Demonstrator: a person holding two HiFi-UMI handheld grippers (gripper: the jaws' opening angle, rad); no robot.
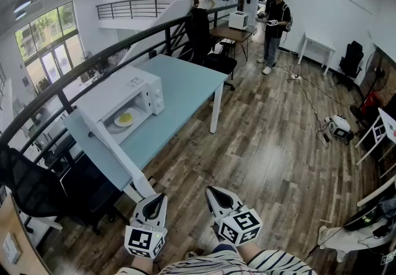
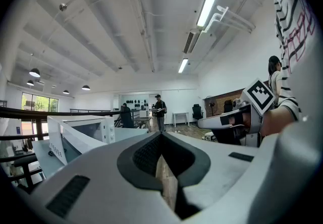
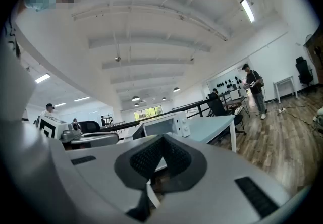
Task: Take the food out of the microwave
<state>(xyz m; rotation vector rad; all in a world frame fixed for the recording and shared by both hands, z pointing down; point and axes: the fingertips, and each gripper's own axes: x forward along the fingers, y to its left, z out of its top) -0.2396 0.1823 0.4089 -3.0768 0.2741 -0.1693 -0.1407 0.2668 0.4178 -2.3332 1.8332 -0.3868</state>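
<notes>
Two things fill the left of the head view: a black chair [image 1: 37, 190] low down and a dark railing [image 1: 93, 60] running up behind the table [image 1: 185, 85]. On the table's near left part stands the white microwave [image 1: 124, 97], its door [image 1: 111, 147] swung wide open toward us. Inside it we see a plate [image 1: 124, 120] on the oven floor with the yellow food [image 1: 125, 118] lying on it, untouched and well apart from both tools. To the right of the table lies bare wood floor [image 1: 272, 144]. At the bottom edge we hold the left gripper [image 1: 159, 198] and, just beside it, the right gripper [image 1: 213, 193], both above the floor, short of the table, and pointing roughly toward it. In the left gripper view its jaws are clenched together with nothing between them, only a thin slit showing floor boards; the microwave sits ahead and to the left of the tips. In the right gripper view the jaws are likewise pressed together and empty, with the microwave and table beyond the tips. Far back on the right a person [image 1: 275, 23] stands near a desk, holding something we cannot make out.
</notes>
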